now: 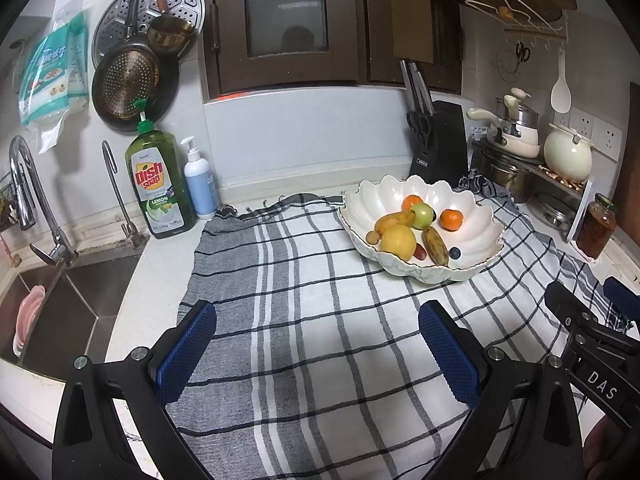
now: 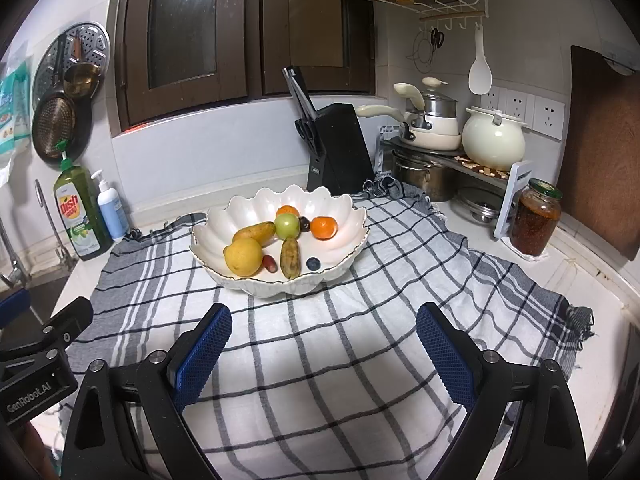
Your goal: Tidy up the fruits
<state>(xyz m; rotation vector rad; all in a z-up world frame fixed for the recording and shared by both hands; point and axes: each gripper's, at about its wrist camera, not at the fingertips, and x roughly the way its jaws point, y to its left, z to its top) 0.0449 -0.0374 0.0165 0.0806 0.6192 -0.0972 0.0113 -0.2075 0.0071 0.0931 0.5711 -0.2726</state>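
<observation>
Over the checked cloth [image 1: 320,340], the left gripper [image 1: 316,344] hangs with its blue pads [image 1: 186,350] spread wide and nothing between them. The right gripper [image 2: 324,348] hovers the same way beside it, jaws far apart and empty; its body shows at 3 o'clock in the left wrist view.

From the left gripper, the scalloped white bowl [image 1: 472,236] sits at about 1 o'clock on the cloth; from the right gripper it lies at 12 o'clock, straight ahead. All the fruit is inside the bowl. A yellow lemon [image 2: 243,257] rests at the bowl's 8 o'clock, with a small red grape [image 2: 269,263] touching its right side. A spotted banana [image 2: 290,257] lies at 6 o'clock, a blueberry [image 2: 313,264] just beside it. A second banana [image 2: 254,232] leans at 10 o'clock against a green apple [image 2: 287,225] near the centre. Two oranges sit behind: one [image 2: 324,227] at 2 o'clock, the other [image 2: 287,211] at 12 o'clock.

Farther out, a dish soap bottle [image 1: 160,184] stands at 10 o'clock from the left gripper, near the sink [image 1: 80,292].
</observation>
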